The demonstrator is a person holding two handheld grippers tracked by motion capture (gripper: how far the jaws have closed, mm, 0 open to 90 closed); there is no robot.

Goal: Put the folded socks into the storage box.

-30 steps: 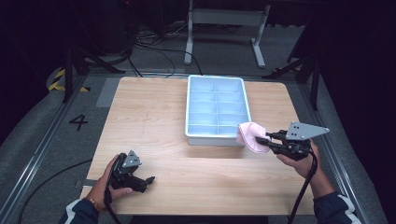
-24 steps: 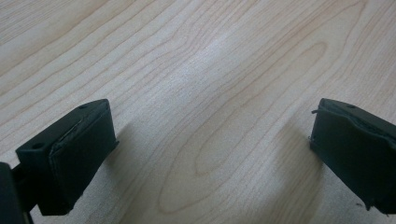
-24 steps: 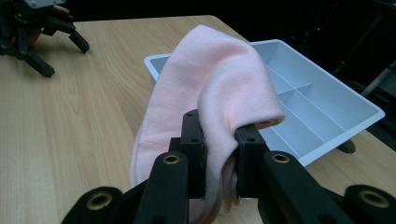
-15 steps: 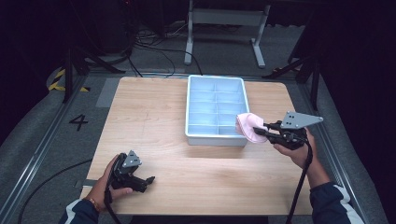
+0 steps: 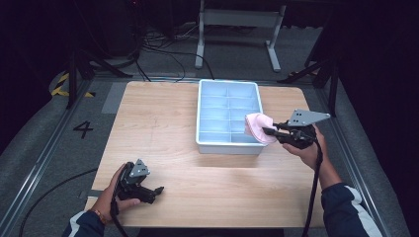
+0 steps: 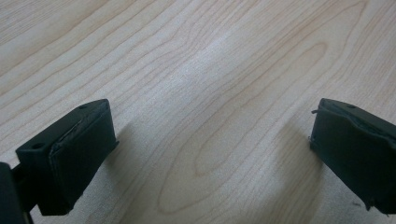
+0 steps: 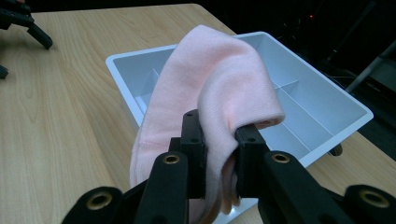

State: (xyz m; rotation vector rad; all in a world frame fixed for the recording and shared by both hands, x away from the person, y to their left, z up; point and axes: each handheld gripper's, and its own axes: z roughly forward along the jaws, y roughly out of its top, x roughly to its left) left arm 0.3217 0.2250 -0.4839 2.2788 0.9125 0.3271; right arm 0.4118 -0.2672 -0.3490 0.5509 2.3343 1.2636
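Note:
A pale blue divided tray [image 5: 204, 106] [image 7: 322, 88] stands at the middle back of the wooden table. My right gripper [image 5: 267, 131] [image 7: 219, 140] is shut on a folded pink cloth [image 5: 257, 126] [image 7: 219, 70], held over the tray's near right corner, just above its rim. The cloth drapes over both jaws and hangs down on their left side. My left gripper [image 5: 157, 190] [image 6: 210, 149] rests low over the table's near left part, jaws wide open over bare wood with nothing between them.
The tray has several compartments, all bare as far as I see. The table [image 5: 158, 128] is ringed by dark floor with cables and a metal frame [image 5: 237, 19] behind. A floor mark "4" [image 5: 83, 129] lies at the left.
My right gripper has carried the pink cloth away from the table's right side toward the back and left, up over the tray's near right corner. The left gripper stays where it was.

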